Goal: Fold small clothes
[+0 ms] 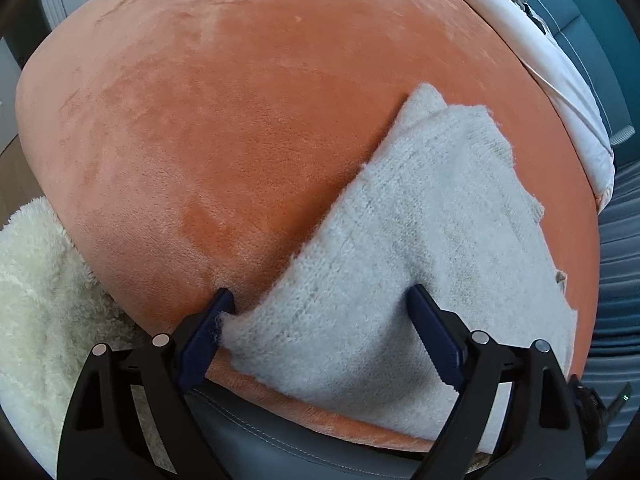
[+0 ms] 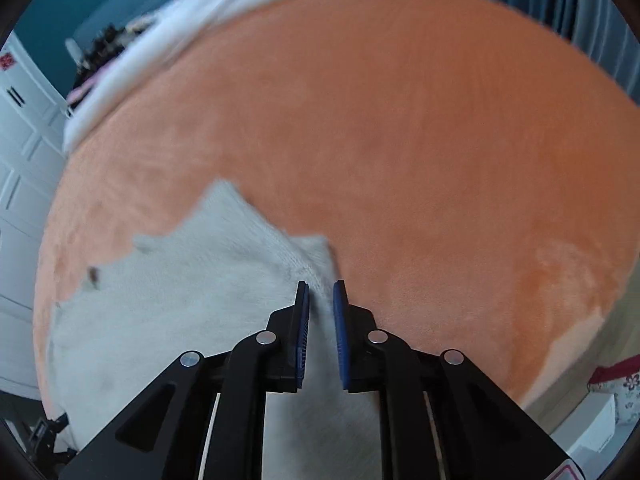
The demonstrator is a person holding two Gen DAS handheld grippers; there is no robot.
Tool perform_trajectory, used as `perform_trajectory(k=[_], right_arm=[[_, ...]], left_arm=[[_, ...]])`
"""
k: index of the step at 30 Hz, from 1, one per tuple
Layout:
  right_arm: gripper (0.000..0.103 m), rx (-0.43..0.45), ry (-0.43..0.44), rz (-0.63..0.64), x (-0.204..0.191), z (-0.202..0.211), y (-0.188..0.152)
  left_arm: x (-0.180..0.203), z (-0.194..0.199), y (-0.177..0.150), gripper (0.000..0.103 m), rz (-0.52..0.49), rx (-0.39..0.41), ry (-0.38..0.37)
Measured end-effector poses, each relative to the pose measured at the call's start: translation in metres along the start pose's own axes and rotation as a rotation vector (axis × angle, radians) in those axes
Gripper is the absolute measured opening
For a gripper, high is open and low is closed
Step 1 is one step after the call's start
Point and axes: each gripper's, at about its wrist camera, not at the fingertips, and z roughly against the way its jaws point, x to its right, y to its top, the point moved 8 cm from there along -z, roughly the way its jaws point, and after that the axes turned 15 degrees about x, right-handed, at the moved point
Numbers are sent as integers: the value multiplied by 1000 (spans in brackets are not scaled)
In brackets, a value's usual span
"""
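A pale knit garment (image 1: 404,248) lies flat on an orange plush cover (image 1: 240,120), near its front edge. The left claw (image 1: 320,300) is spread wide over the garment's near corner; its left finger touches the cloth's edge, its right finger rests on the knit. The right claw (image 2: 321,292) stands narrowly parted, with a ridge of the garment (image 2: 192,300) between its pads, not clearly pinched. A white cloth (image 1: 560,92) lies along the cover's far edge.

Honestly nothing readable anywhere here, no labels, brands or numbers. The red sticker (image 2: 6,60) on the white door (image 2: 24,152) is just a blur.
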Motion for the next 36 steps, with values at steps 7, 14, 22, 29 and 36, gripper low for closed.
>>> perform_trajectory(k=[7,14,22,29,36], right_arm=[[16,-123,354,196,-154,42,-81],[15,-228,345,263,-178,1,-148],[16,-168,454,3,-113,53,-101],[25,-101,221,-136,29,70,-83],[69,-15,266,-167,47,98,-62]], left_arm=[[5,10,0,51,18,30,-60],[59,76,26,21,-98,83,-250],[267,179,-60,19,-615,169,-612],[304,79,-218,24,-917,-40,-534],[244,126,-187,95,-931,141,-521]])
